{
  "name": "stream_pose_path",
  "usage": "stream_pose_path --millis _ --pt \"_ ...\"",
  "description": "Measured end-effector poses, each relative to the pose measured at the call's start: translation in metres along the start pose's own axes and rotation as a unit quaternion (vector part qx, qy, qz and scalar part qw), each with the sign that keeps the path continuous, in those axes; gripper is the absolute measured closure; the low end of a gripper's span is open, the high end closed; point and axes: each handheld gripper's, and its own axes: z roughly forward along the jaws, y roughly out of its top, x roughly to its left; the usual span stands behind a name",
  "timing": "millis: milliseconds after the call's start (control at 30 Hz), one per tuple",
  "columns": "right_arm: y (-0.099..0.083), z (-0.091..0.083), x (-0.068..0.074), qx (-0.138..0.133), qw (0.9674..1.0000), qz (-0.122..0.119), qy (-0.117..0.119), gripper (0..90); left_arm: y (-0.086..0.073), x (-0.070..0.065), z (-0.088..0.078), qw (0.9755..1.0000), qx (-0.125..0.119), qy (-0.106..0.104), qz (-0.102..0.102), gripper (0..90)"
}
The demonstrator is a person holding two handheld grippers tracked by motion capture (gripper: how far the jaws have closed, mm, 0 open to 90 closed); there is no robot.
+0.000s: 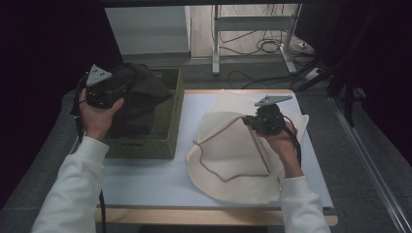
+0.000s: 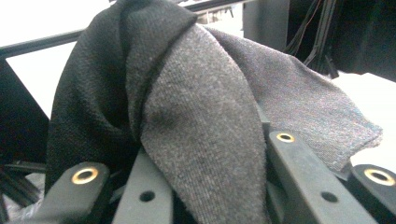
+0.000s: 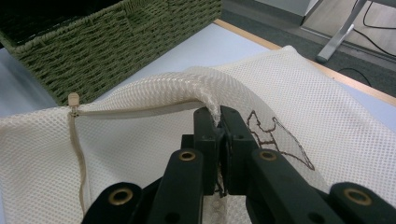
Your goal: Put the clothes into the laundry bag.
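- Two soft, light things are held: a dark cloth is pinched in the left gripper above the basket.
- The mesh bag, on the table, is pinched at its rim by the right gripper, probably holding it open.

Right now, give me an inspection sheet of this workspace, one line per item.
Surface: pale table top with a wooden edge, bare at the front left.
Job's things: dark garment lifted over the green woven basket; cream mesh laundry bag lying on the table, its zipped opening raised.
Clutter: nothing seen.
Grippers: left gripper shut on the dark garment; right gripper shut on the mesh at the bag's opening edge.
Cables: one trails from each gripper; more lie loose on the floor beyond the table.
Surroundings: white frame legs behind, dark at both sides.
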Motion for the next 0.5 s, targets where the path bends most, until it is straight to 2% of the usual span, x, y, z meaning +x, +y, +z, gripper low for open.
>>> stream_pose_path --millis 333,400,500 --pt "0.000 0.000 0.000 0.000 1.0000 0.000 -0.001 86.0 0.010 -0.013 -0.009 0.9996 -0.018 -0.020 0.005 72.7" --pt "0.000 0.000 0.000 -0.001 1.0000 -0.001 -0.001 85.9 0.011 -0.016 -0.012 0.9995 -0.026 -0.018 0.005 72.6" --pt "0.000 0.000 0.000 0.000 1.0000 -0.001 -0.001 86.0 0.015 -0.023 -0.017 0.9990 -0.036 -0.026 0.010 72.7"
